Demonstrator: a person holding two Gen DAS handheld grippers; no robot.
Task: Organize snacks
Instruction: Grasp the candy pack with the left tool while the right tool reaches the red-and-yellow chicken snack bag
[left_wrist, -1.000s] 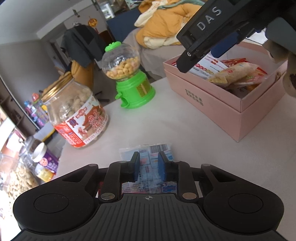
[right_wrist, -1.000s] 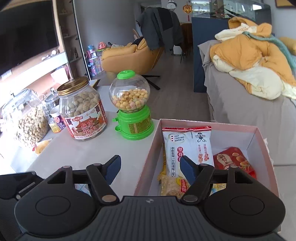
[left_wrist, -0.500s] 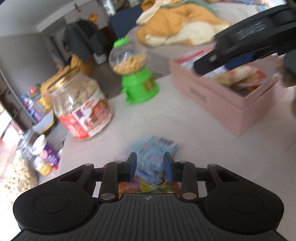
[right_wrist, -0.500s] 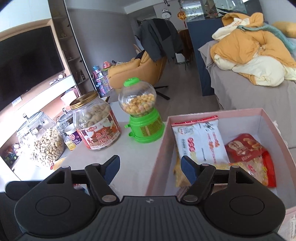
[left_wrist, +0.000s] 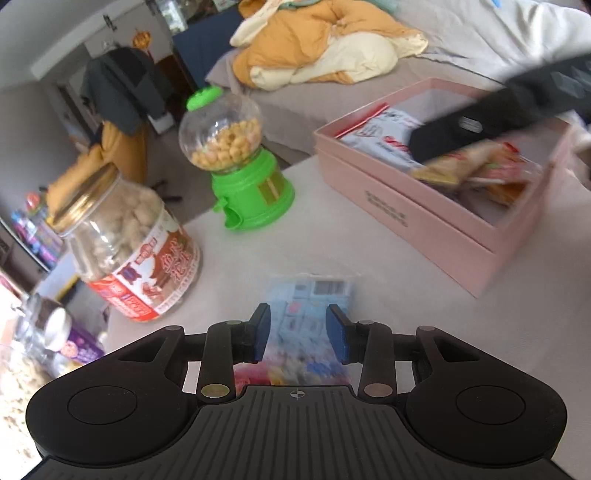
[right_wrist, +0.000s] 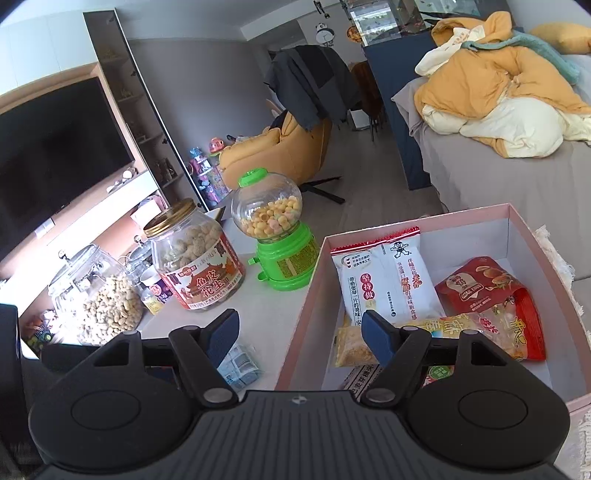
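Observation:
A light blue snack packet (left_wrist: 310, 299) lies flat on the white table, just ahead of and under my left gripper (left_wrist: 299, 332), which is open with a blue pad on each side of it. It also shows in the right wrist view (right_wrist: 240, 365). A pink box (right_wrist: 517, 221) holds several packets: a white one (right_wrist: 384, 273), a red one (right_wrist: 480, 284) and a yellow one (right_wrist: 461, 328). My right gripper (right_wrist: 299, 332) is open and empty above the box's left wall. The box shows at the right in the left wrist view (left_wrist: 406, 206).
A green gumball dispenser (left_wrist: 243, 177) and a gold-lidded peanut jar (left_wrist: 129, 243) stand on the table's far left side. A glass jar of nuts (right_wrist: 99, 295) and small tins sit further left. A bed with an orange quilt (right_wrist: 498, 92) lies behind the box.
My left gripper has opened wider and risen above the blue packet, which stays on the table. My right gripper has lifted and pulled back above the box.

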